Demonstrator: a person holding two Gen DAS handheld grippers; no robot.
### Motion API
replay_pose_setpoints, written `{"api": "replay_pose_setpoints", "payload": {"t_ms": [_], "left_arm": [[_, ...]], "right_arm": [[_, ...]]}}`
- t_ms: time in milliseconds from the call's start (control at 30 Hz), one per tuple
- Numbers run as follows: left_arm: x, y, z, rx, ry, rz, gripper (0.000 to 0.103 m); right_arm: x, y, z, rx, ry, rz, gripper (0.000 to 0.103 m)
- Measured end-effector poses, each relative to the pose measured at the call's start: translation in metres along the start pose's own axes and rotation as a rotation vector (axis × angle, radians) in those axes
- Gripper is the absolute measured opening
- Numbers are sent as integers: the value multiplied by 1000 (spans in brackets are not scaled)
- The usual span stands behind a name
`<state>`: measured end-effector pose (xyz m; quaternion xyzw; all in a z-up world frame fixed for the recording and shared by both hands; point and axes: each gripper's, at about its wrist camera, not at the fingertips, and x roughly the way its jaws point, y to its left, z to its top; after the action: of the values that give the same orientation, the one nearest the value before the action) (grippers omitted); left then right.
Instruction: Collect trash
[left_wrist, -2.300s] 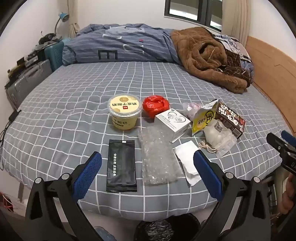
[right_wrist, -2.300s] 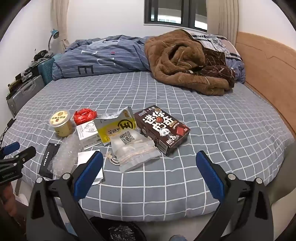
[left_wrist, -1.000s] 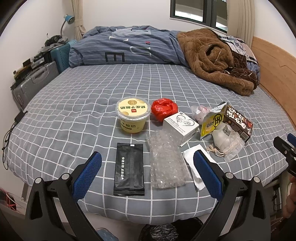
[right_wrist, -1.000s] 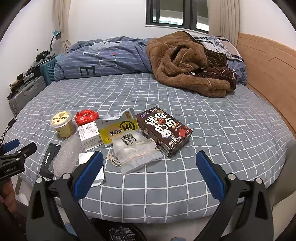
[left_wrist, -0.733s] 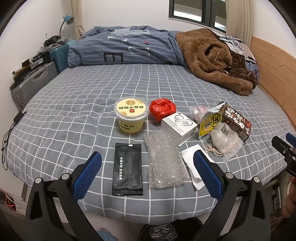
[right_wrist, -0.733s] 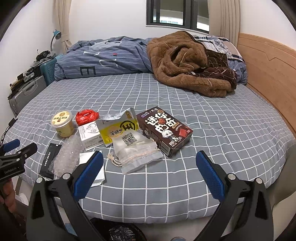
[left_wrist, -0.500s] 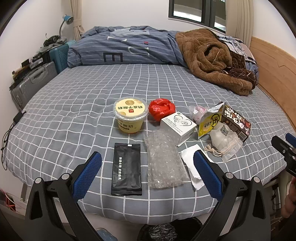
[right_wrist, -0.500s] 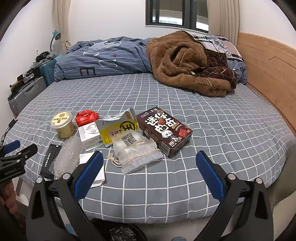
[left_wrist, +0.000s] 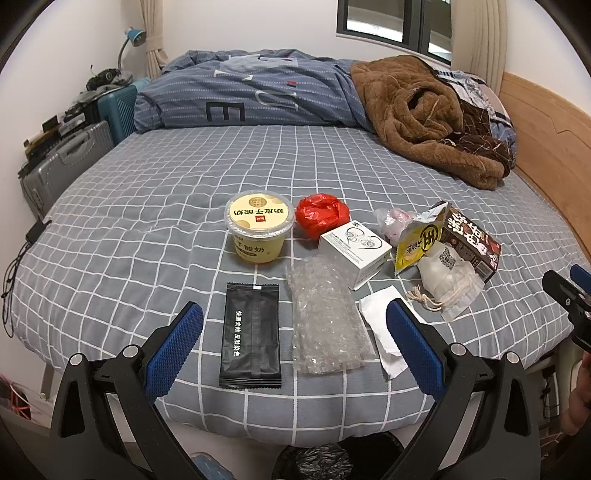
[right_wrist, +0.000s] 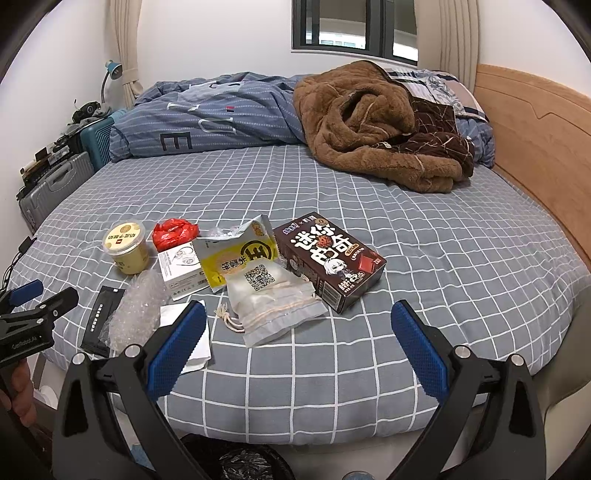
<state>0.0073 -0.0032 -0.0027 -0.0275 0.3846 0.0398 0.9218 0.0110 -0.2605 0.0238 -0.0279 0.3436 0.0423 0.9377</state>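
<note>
Trash lay in a bunch near the front edge of the bed (left_wrist: 147, 206), and nothing had been picked up yet. The left gripper (left_wrist: 295, 339) and the right gripper (right_wrist: 299, 339) both hung wide apart with nothing in them, just off the bed edge.

The bubble wrap (left_wrist: 325, 314) looked soft and slippery, so it might slip out if pinched only at a corner. The yellow cup (left_wrist: 259, 230) was round and smooth with a lid on; a hard squeeze could crush it or tip it. The black packet (left_wrist: 251, 334) was flat and shiny. The white box (left_wrist: 354, 251) and the brown box (right_wrist: 328, 262) had stiff, straight sides. The red bag (left_wrist: 322, 215) was crumpled. A bin with a black bag (right_wrist: 243, 461) sat below the edge, so a dropped piece could miss it.
</note>
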Motion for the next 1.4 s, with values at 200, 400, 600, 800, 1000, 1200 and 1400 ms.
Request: {"api": "replay_pose_setpoints", "payload": {"t_ms": [200, 400, 600, 800, 1000, 1200, 1400], "left_arm": [[2, 1, 0, -3, 11, -5, 97], [2, 0, 0, 0, 13, -6, 97], [2, -1, 0, 3, 13, -5, 97], [3, -2, 0, 1, 20, -5, 97], [18, -8, 3, 1, 53, -22, 97], [46, -16, 10, -12, 96, -22, 97], [77, -25, 13, -17, 139, -6, 97]], "right_arm": [[0, 0, 0, -2, 0, -2, 96], [0, 1, 0, 0, 0, 3, 96], [0, 1, 0, 0, 0, 2, 96], [-2, 7, 3, -6, -5, 7, 96], [13, 14, 10, -36, 11, 37, 96], [45, 23, 13, -69, 56, 60, 96], [85, 24, 11, -86, 116, 65, 96]]}}
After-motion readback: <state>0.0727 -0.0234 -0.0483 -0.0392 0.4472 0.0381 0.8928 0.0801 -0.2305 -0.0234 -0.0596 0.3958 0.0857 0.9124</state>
